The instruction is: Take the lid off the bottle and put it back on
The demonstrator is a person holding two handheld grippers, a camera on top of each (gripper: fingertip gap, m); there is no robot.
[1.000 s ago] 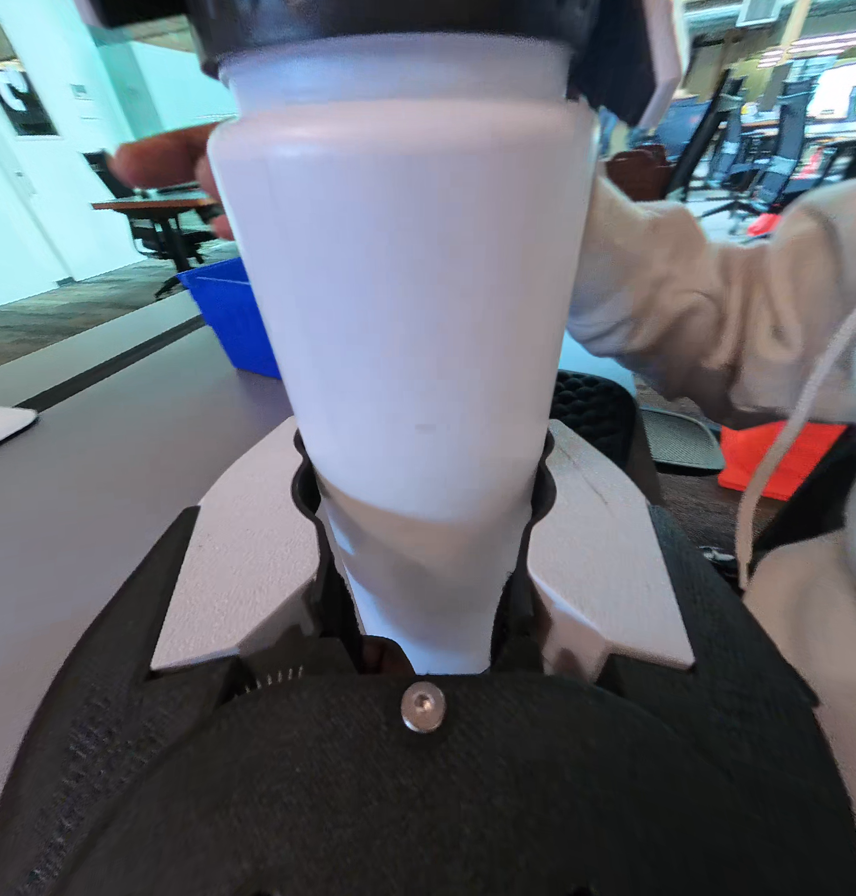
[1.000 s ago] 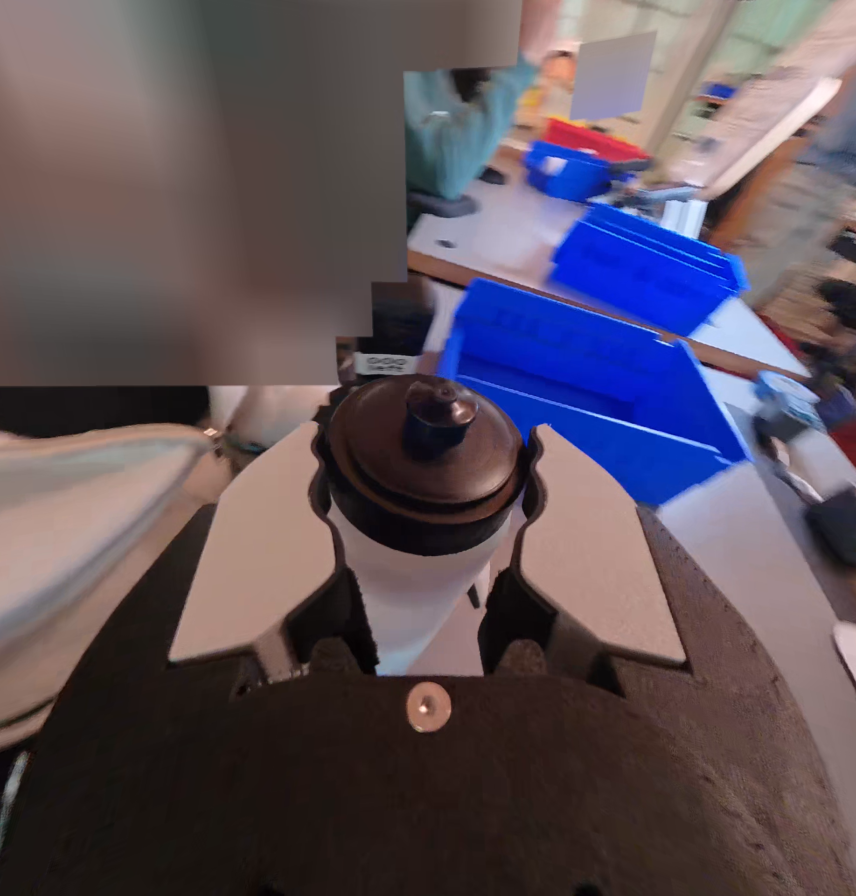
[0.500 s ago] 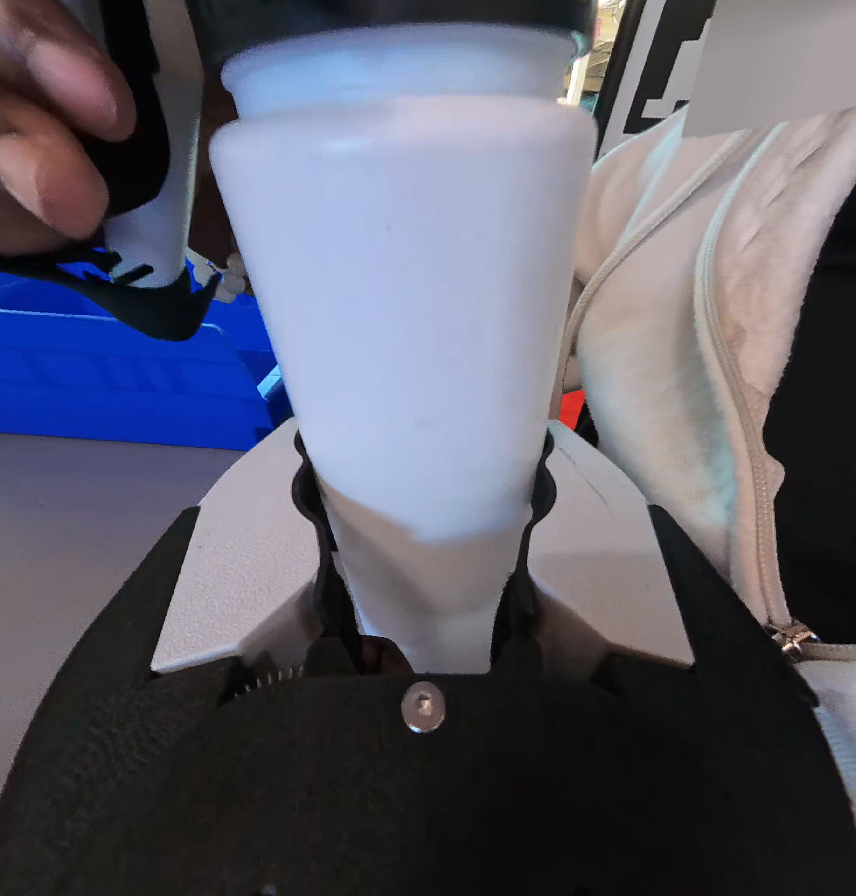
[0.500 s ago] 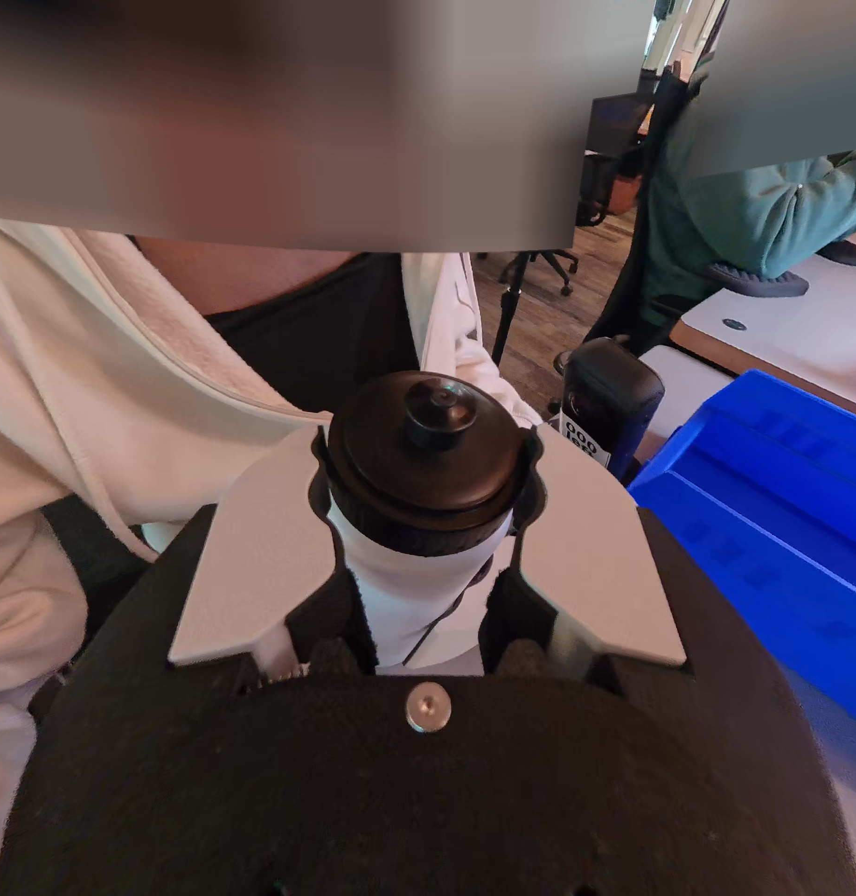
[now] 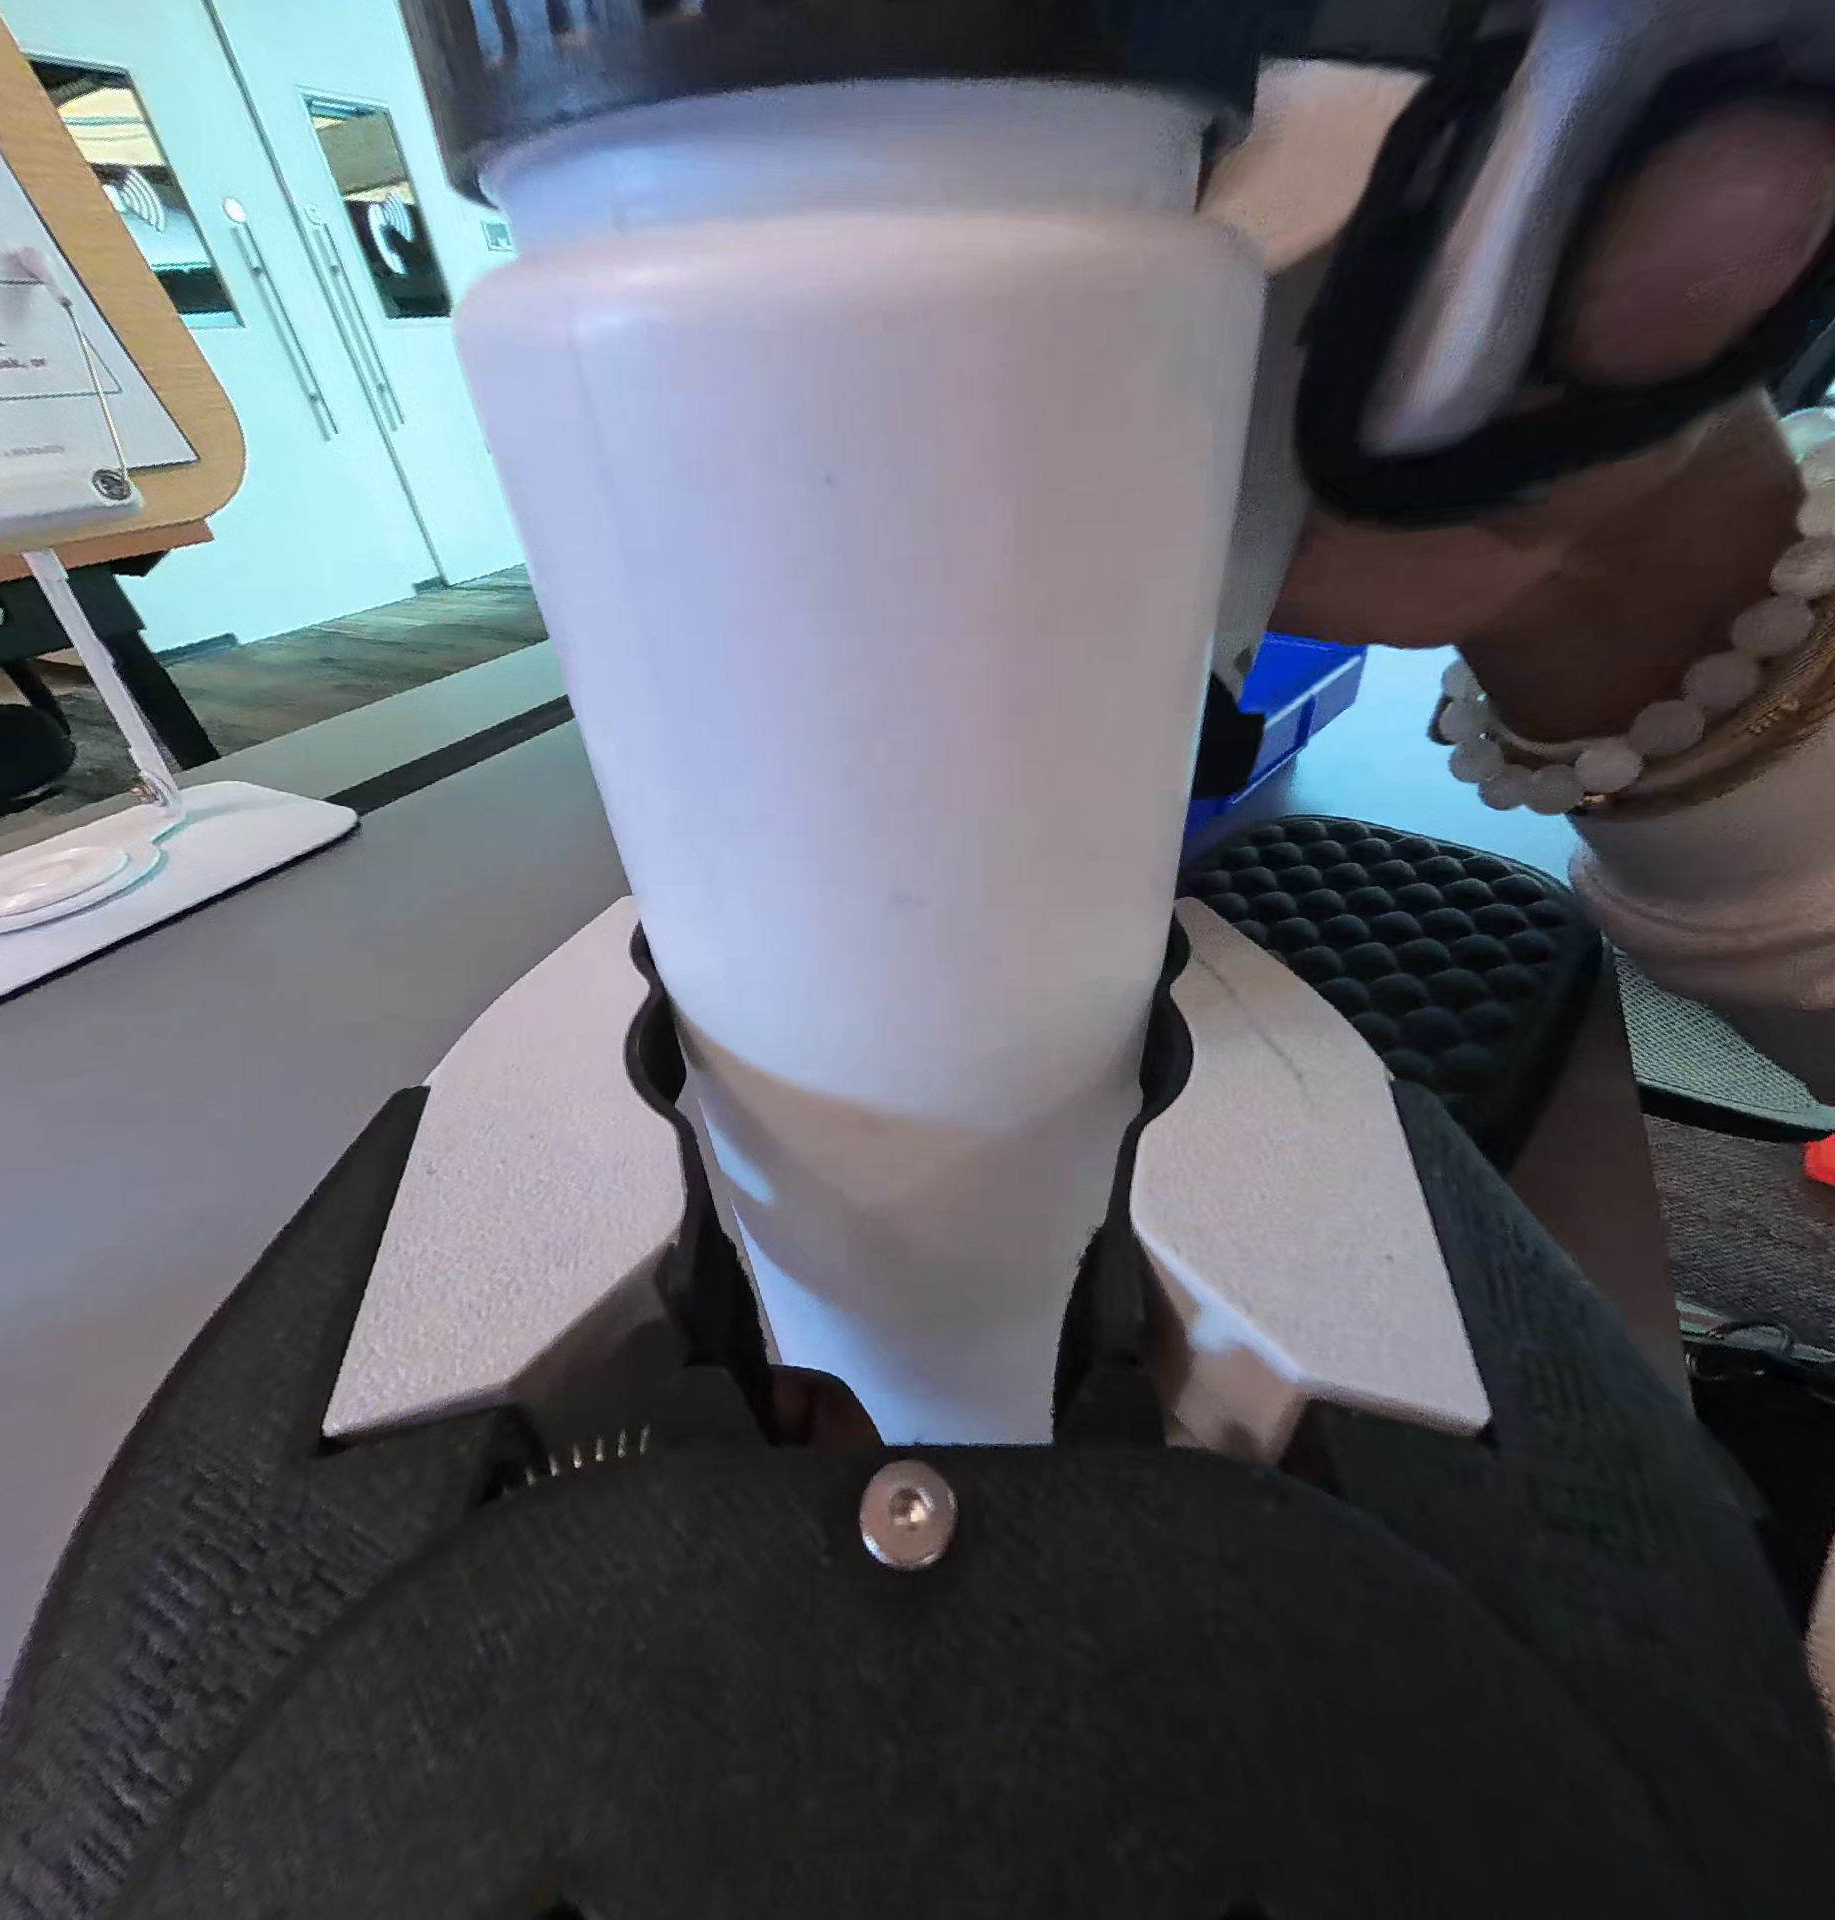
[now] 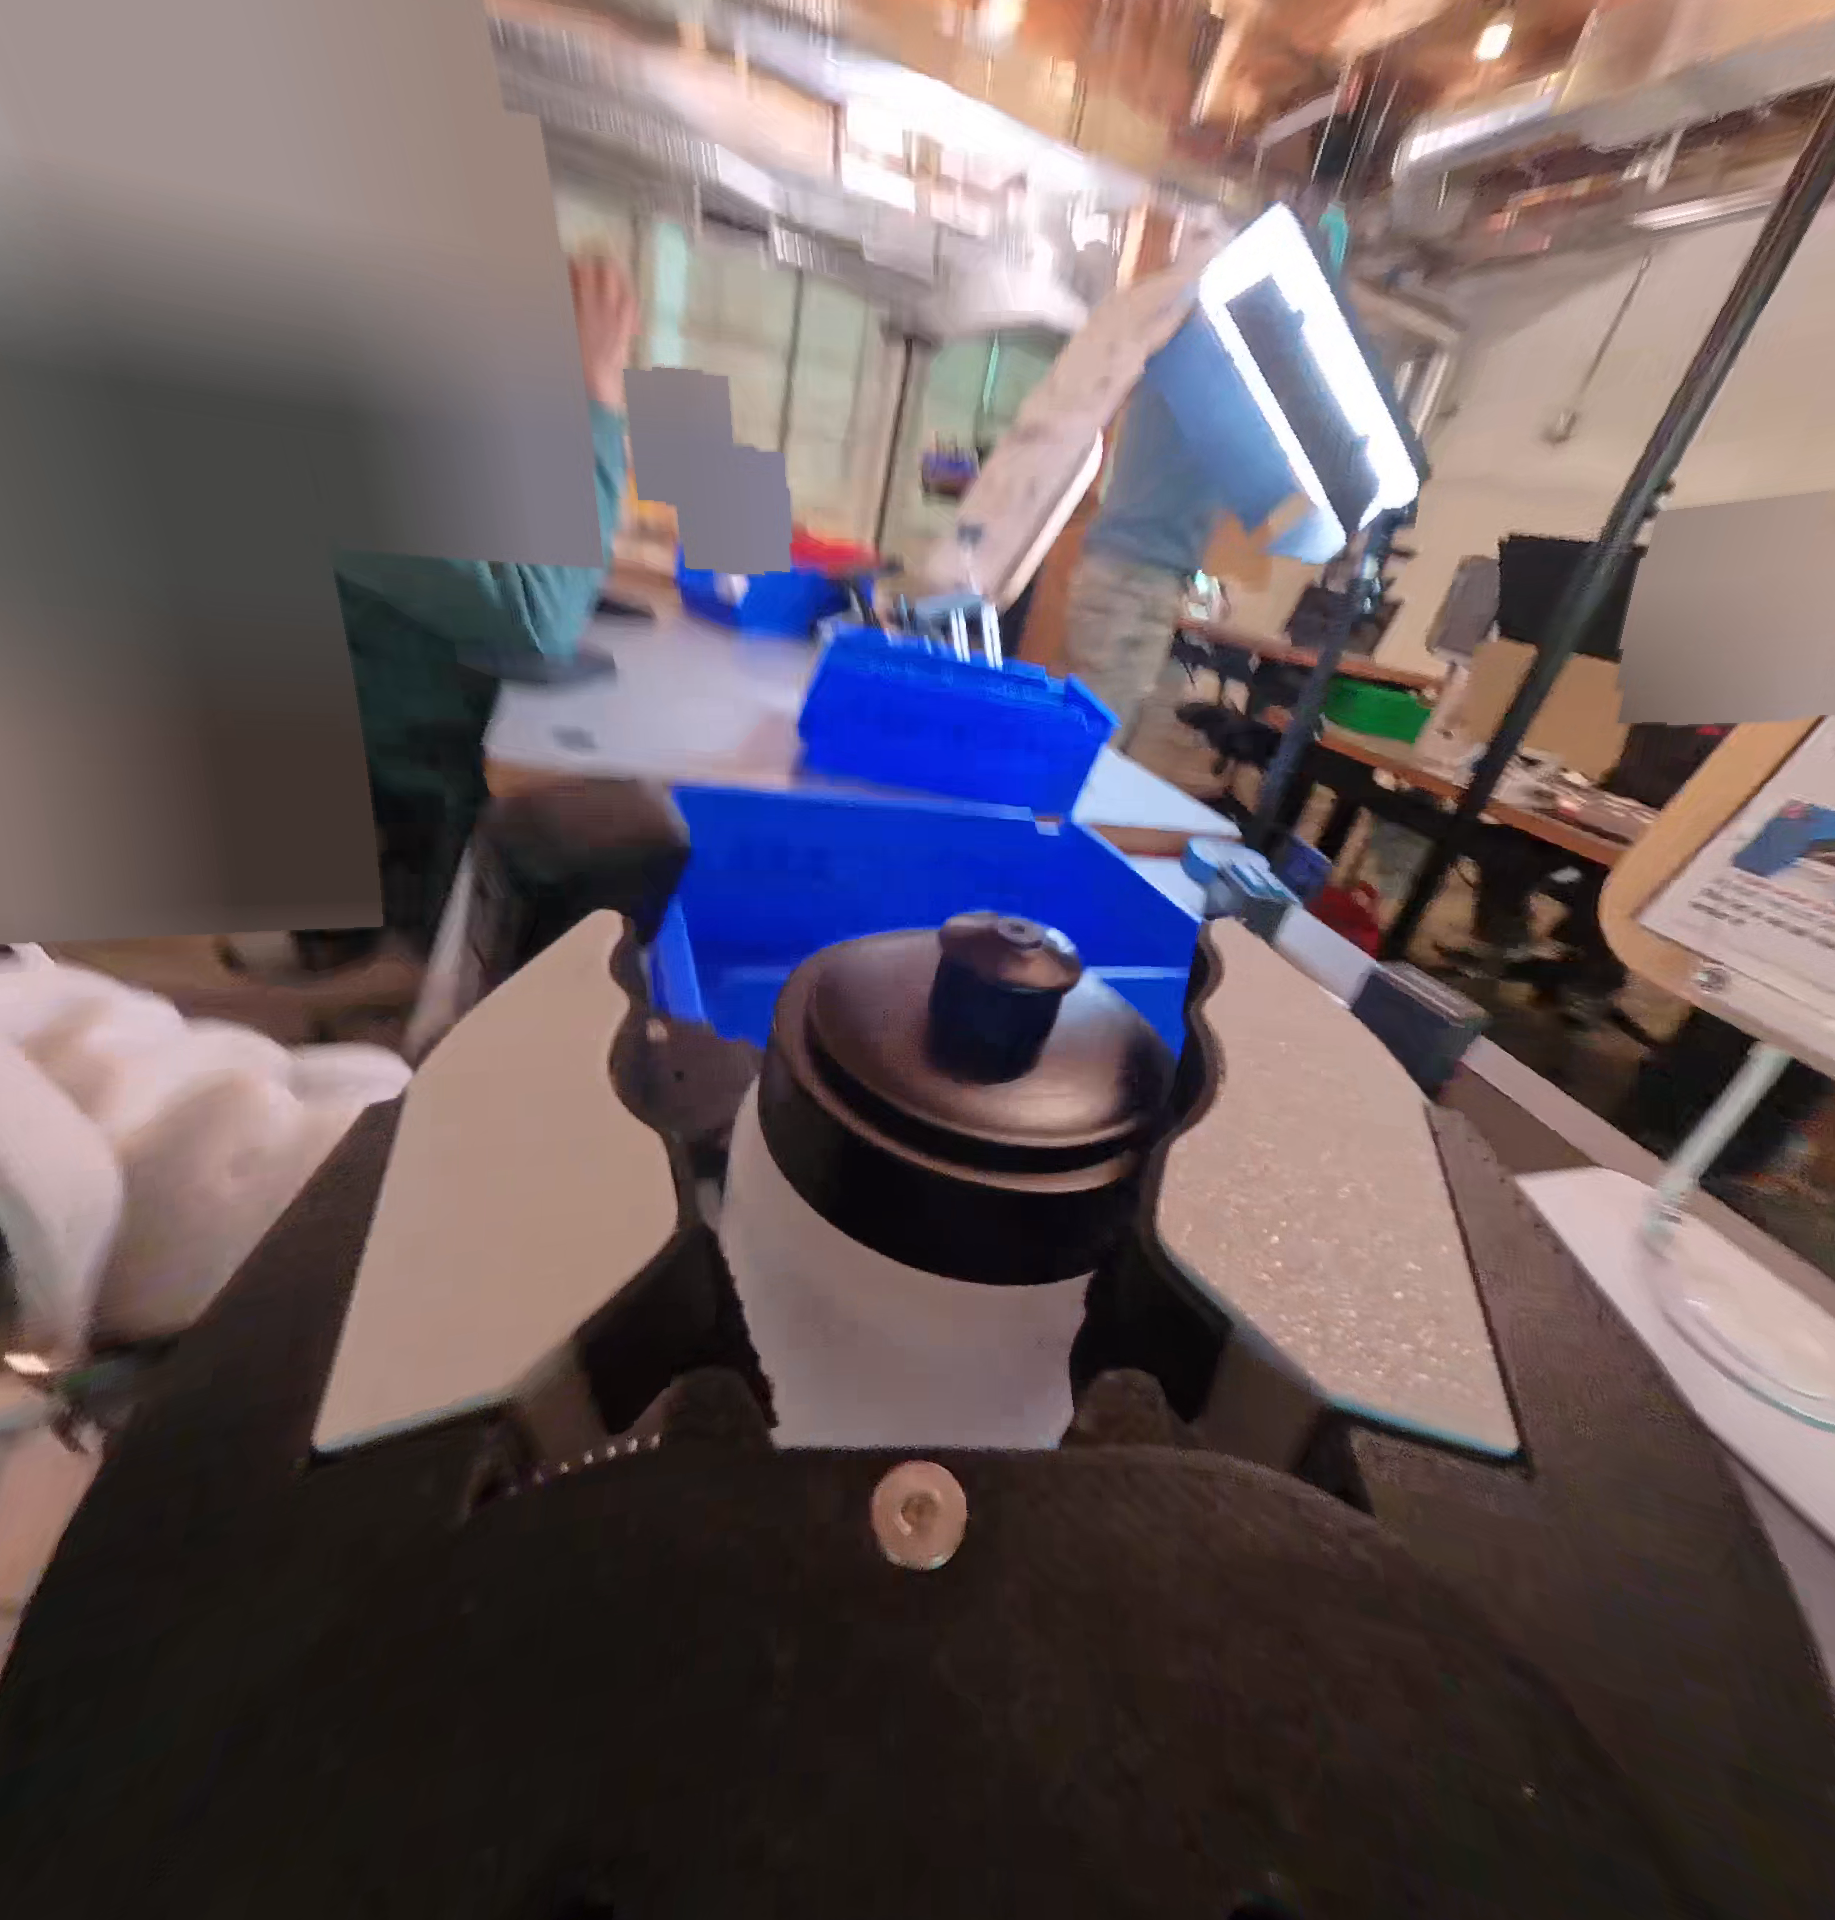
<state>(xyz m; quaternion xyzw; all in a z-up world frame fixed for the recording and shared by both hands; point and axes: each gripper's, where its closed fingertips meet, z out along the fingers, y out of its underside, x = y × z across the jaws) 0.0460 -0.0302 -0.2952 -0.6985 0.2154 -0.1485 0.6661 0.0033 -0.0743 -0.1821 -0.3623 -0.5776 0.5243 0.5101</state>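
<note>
Bottle (image 5: pixel 871 582) of smooth white plastic clamped low by left gripper (image 5: pixel 908 1049), base hidden, ribbed black lid (image 6: pixel 970 1101) screwed on, cut off in left view, right gripper (image 6: pixel 918 1049) spread around it, left finger apart.

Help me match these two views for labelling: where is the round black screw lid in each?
Left wrist view: round black screw lid at the top edge, capping the white plastic bottle.
Right wrist view: lid at centre, seen from above.
Shared landmark: the blue plastic bin.

blue bins (image 6: pixel 923 894), white stand base (image 5: pixel 113 862) on grey table (image 5: pixel 217 1039), black mesh pad (image 5: pixel 1391 935)
</note>
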